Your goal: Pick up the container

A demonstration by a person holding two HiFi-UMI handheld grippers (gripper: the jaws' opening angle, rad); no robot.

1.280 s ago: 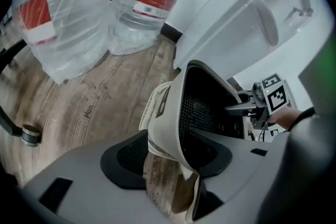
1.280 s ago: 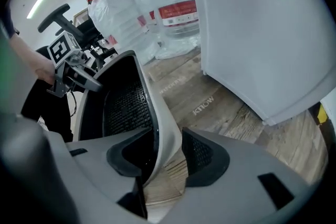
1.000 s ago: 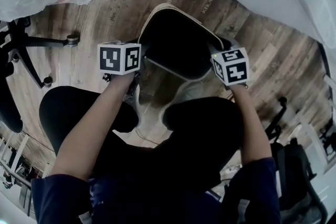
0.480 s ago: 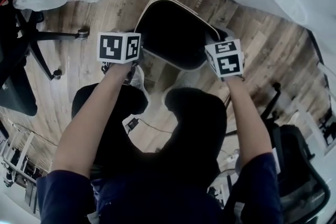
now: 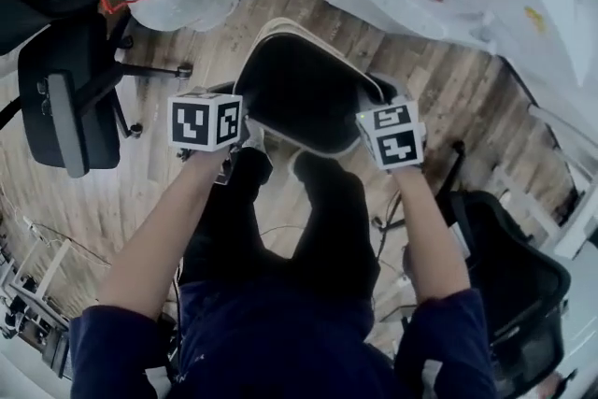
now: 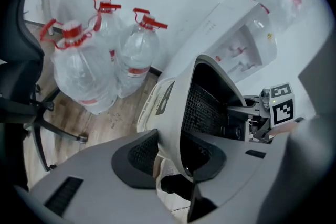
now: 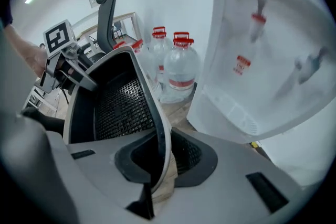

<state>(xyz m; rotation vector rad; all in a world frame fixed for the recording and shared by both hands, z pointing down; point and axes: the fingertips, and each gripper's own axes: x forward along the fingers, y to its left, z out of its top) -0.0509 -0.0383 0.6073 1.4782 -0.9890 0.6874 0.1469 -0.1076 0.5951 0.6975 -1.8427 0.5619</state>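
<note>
Container point(image 5: 308, 98) lift, nearly complete.
Clamped at opposite rims by left gripper point(image 6: 170, 157) and right gripper point(image 7: 160, 162); apparently off floor point(image 5: 149, 163).

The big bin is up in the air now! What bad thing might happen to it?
1. The container hangs only by its thin rim wall, pinched by the left gripper and right gripper; it might slip out and drop to the wooden floor.
2. If one side slips, it may tilt and swing.
3. The water dispenser and water bottles stand close ahead; moving forward may bump them.
</note>
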